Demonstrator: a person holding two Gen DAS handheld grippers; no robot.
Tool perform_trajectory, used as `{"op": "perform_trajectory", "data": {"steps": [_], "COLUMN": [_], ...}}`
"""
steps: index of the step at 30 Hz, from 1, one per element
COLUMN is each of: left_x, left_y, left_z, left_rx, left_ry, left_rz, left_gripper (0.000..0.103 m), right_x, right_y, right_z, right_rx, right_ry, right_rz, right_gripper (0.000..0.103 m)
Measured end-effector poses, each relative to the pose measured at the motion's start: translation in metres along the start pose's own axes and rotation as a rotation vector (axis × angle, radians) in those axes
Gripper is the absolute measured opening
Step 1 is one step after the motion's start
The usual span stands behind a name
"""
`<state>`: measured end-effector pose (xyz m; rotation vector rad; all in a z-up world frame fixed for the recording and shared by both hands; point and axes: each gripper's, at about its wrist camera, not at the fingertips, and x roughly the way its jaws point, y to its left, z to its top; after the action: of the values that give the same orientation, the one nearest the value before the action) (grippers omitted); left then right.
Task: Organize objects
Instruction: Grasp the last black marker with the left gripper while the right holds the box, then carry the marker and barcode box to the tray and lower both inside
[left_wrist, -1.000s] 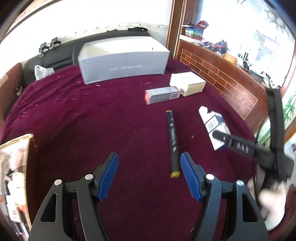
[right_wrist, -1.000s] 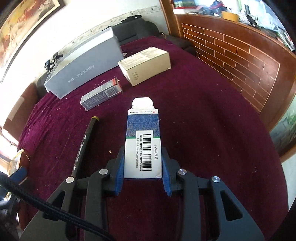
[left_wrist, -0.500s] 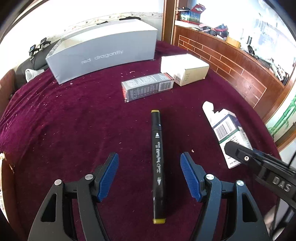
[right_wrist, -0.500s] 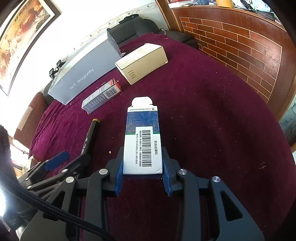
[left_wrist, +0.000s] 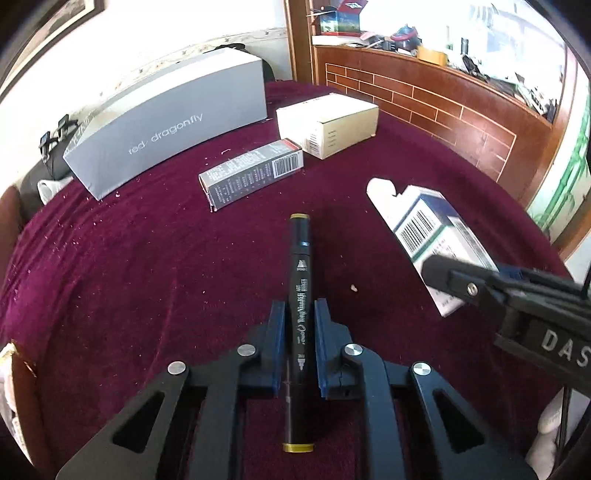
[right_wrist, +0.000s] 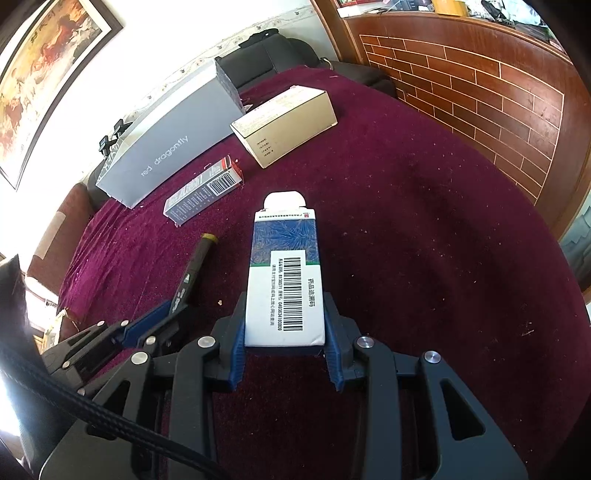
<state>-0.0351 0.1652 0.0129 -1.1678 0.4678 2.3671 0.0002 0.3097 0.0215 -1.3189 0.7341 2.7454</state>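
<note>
My left gripper (left_wrist: 299, 317) is shut on a black marker (left_wrist: 300, 295) with yellow end caps, lying lengthwise between the blue pads on the maroon cloth. The marker (right_wrist: 194, 267) and the left gripper (right_wrist: 155, 325) also show at the left of the right wrist view. My right gripper (right_wrist: 284, 332) is shut on a white and blue medicine box (right_wrist: 284, 277) with a barcode and an open flap at its far end. That box (left_wrist: 432, 236) shows at the right of the left wrist view, with the right gripper (left_wrist: 480, 284) on it.
A large grey "red dragonfly" box (left_wrist: 166, 125) stands at the back. A narrow grey carton (left_wrist: 251, 175) and a cream box (left_wrist: 327, 123) lie in front of it. A brick-pattern wooden counter (right_wrist: 480, 85) curves along the right edge of the maroon cloth (left_wrist: 129, 277).
My left gripper has moved forward over the marker and closed its pads on it. The right gripper has kept hold of the medicine box.
</note>
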Motion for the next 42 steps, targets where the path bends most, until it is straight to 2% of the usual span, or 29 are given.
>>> {"op": "perform_trajectory", "data": {"steps": [9, 21, 27, 35, 42], "left_x": [-0.026, -0.099, -0.125, -0.139, -0.151], "left_y": [0.016, 0.045, 0.062, 0.073, 0.076], "left_z": [-0.018, -0.065, -0.087, -0.107, -0.119], "left_rx": [-0.027, -0.077, -0.115, -0.145, -0.151], "left_ry": [-0.016, -0.089, -0.105, -0.117, -0.13], "left_rz": [0.031, 0.029, 0.02, 0.004, -0.013], "left_gripper": [0.011, 0.012, 0.012, 0.012, 0.012], "right_x": [0.002, 0.002, 0.0, -0.025, -0.047], "right_y": [0.007, 0.01, 0.024, 0.037, 0.049], "right_z": [-0.001, -0.004, -0.01, -0.034, -0.051], "right_rx": [-0.045, -0.069, -0.128, -0.157, -0.18], "right_ry": [-0.018, -0.039, -0.019, 0.0, 0.008], "right_rz": [-0.033, -0.075, -0.172, -0.175, -0.139], "right_gripper": [0.033, 0.031, 0.032, 0.032, 0.032]}}
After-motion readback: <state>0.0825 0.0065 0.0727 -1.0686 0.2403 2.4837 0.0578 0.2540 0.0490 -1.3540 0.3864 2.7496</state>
